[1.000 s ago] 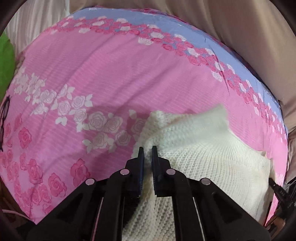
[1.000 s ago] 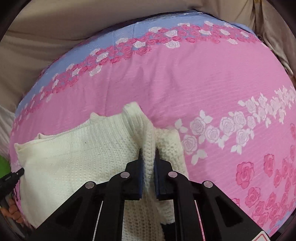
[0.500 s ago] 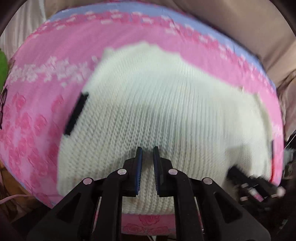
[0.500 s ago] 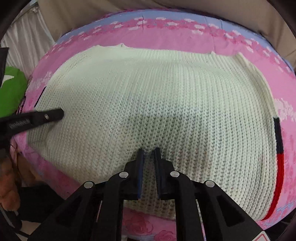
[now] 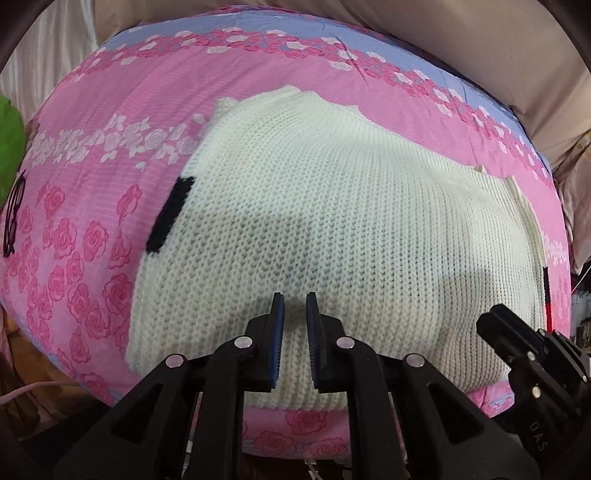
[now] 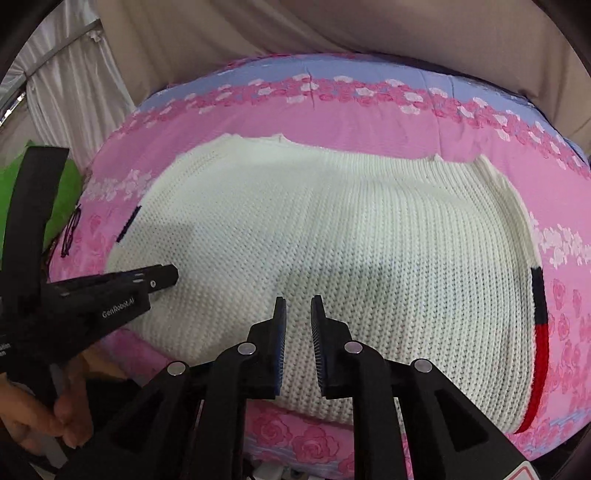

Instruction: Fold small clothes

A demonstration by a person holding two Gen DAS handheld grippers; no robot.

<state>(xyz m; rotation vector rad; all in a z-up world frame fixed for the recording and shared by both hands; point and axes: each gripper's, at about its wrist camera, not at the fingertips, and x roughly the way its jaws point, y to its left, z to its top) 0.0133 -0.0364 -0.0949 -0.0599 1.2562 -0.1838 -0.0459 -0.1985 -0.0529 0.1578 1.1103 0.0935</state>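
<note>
A cream knitted sweater (image 5: 332, 221) lies flat on the pink rose-patterned bed cover (image 5: 92, 166); it also shows in the right wrist view (image 6: 351, 240). It has a dark stripe at its left edge (image 5: 170, 214) and a dark and red stripe at its right edge (image 6: 539, 325). My left gripper (image 5: 294, 297) hovers over the sweater's near edge, jaws a small gap apart, holding nothing. My right gripper (image 6: 297, 300) hovers over the near edge too, jaws slightly apart and empty. Each gripper shows in the other's view: the right gripper at the right (image 5: 524, 347), the left gripper at the left (image 6: 122, 288).
The bed cover (image 6: 369, 122) has a blue band along its far side. Beige fabric (image 6: 295, 29) rises behind the bed. A green object (image 5: 9, 147) lies off the bed's left side. A dark drawn mark (image 5: 13, 214) sits at the cover's left edge.
One second ago both grippers pinched the folded sweater. Since then the sweater has been spread flat, both grippers have let go and pulled back to the near edge.
</note>
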